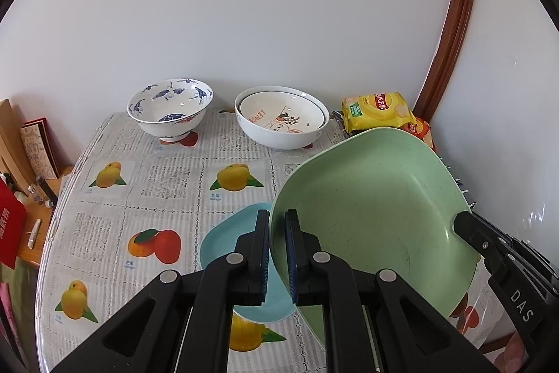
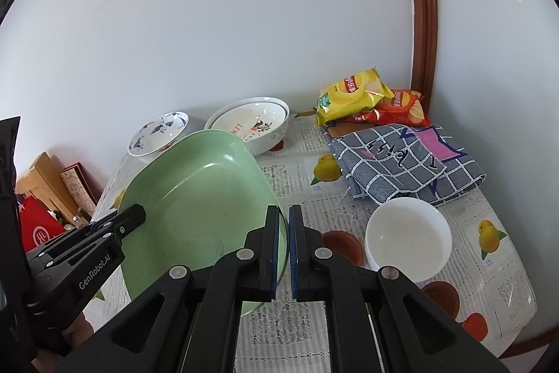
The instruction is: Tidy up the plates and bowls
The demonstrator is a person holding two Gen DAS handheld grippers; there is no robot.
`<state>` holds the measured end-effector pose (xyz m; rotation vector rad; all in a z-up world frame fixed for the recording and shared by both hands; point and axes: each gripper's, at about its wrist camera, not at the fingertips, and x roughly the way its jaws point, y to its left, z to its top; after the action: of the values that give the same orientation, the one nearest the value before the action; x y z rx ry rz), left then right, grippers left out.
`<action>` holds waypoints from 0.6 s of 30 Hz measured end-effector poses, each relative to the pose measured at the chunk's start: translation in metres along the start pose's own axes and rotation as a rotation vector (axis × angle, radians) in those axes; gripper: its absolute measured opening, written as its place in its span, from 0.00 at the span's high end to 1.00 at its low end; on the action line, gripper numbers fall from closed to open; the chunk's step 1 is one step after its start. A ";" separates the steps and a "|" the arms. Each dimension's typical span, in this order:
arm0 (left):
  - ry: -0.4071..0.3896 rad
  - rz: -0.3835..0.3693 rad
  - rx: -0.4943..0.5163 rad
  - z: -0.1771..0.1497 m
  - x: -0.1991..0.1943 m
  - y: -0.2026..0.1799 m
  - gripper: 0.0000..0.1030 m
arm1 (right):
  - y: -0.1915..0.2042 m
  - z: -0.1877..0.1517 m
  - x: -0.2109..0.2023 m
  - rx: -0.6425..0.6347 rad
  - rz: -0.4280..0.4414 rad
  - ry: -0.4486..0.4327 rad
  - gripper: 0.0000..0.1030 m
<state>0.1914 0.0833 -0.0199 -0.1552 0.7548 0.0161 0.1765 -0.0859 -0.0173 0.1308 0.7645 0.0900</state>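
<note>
A light green square plate [image 1: 370,198] hangs tilted above the table, held from both sides. My left gripper [image 1: 277,215] is shut on its left rim. My right gripper [image 2: 284,210] is shut on its right rim, and the green plate [image 2: 195,191] fills the left of that view. Each view shows the other gripper on the far rim: the right gripper [image 1: 461,222] and the left gripper [image 2: 138,212]. A light blue plate [image 1: 223,240] lies on the table partly under the green one. A blue-and-white bowl [image 1: 171,107] and a stack of lemon-print bowls [image 1: 283,121] stand by the wall.
A small white bowl [image 2: 408,240] sits at the right front on the fruit-print tablecloth [image 1: 150,184]. A folded checked cloth [image 2: 405,159] lies behind it, with a yellow chip bag [image 2: 353,93] and a red chip bag [image 2: 401,109] in the corner. Boxes and boards [image 1: 31,145] stand beyond the table's left edge.
</note>
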 end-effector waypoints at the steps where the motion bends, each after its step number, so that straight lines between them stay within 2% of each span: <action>1: -0.001 0.000 -0.001 0.000 0.000 0.002 0.91 | 0.001 0.000 0.001 -0.001 0.001 0.000 0.94; 18: -0.005 0.023 -0.037 0.006 0.004 0.025 0.91 | 0.023 0.009 0.013 -0.034 0.025 0.002 0.94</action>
<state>0.1965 0.1086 -0.0214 -0.1815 0.7511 0.0518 0.1913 -0.0624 -0.0165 0.1080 0.7636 0.1264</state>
